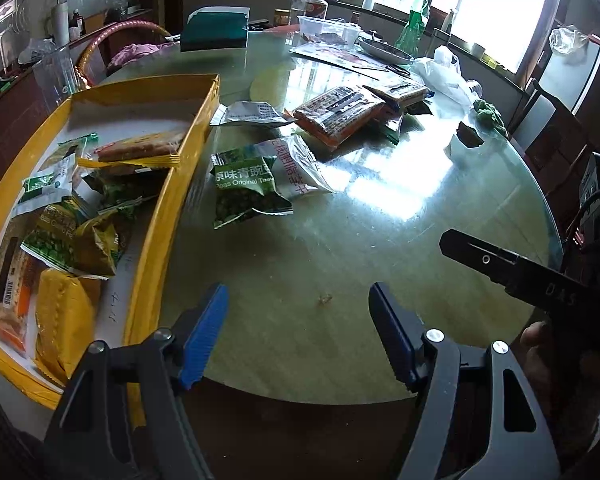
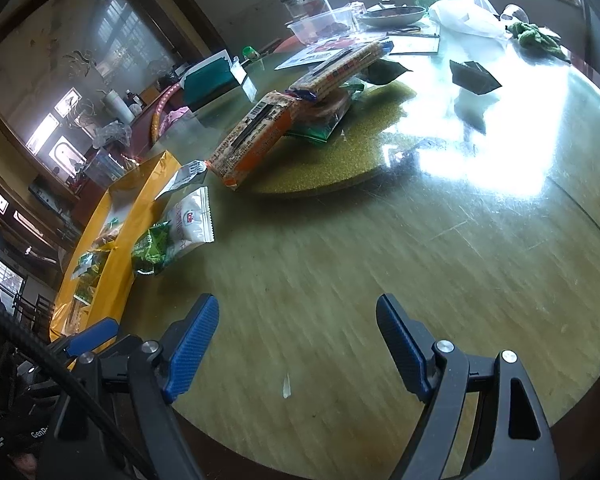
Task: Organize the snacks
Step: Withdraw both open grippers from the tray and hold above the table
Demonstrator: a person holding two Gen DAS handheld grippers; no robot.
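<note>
A yellow box at the table's left holds several snack packs. Just right of it a green pea pack lies partly on a white pack. Farther back sit orange cracker packs and a small white pack. My left gripper hangs open over bare glass near the table's front edge, nothing between its blue pads. In the right wrist view my right gripper is open and empty too, with the yellow box, the green pack, the white pack and the cracker packs ahead on its left.
The round glass table carries clutter at the back: a clear tub, a metal dish, a green bottle, a white plastic bag, a green cloth, a dark wrapper. The right gripper's body shows at the right.
</note>
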